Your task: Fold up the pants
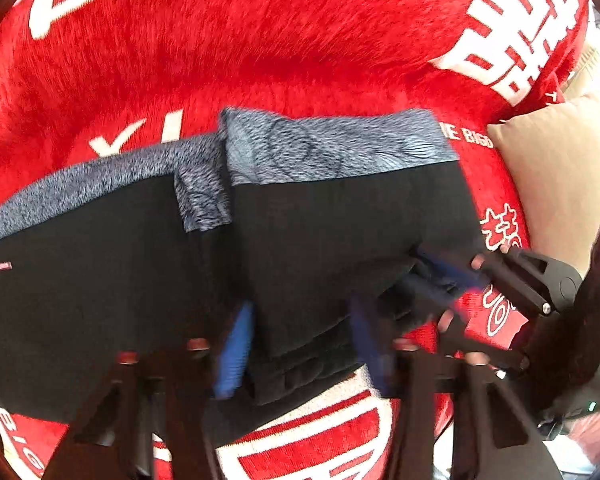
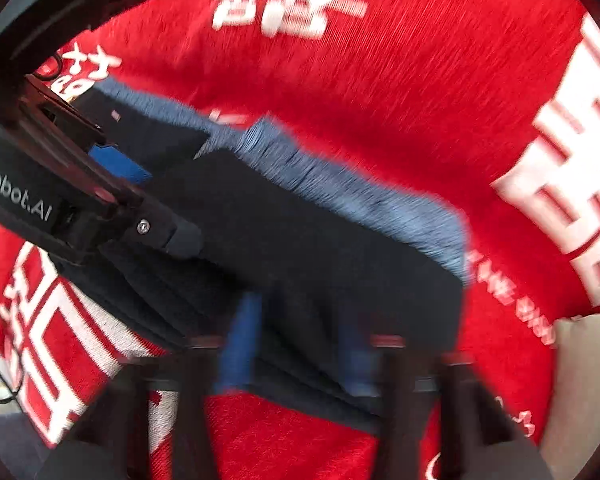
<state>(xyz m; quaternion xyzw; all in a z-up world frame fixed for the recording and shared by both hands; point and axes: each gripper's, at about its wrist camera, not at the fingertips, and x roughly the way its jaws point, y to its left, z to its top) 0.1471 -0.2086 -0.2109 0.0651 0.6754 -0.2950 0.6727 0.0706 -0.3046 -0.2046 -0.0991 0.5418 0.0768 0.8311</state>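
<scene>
Pinching down, the left claw (image 1: 302, 350) has its two blue fingers (image 1: 234, 352) closed on the near edge of the pants (image 1: 100, 300), with a thick fold of black cloth squeezed between them. Just to its right, the right claw (image 2: 298, 348) is doing the same thing: it is shut on the same near edge, close to the corner, and black cloth fills the space between its fingers. Both claws point down at the cloth. Things look smeary in both views, so the fine bits are hard to see. Out past the claws, the pants lie spread flat, and one black part is folded over the other. At the far side of the pants, away from both claws, runs the grey band (image 1: 332, 148) of the waist. Under the pants and all around them is a fuzzy red blanket (image 1: 300, 40) with big white letters (image 1: 512, 40) on it. Far off to the right of the claws sits a tan pillow (image 1: 556, 184).
</scene>
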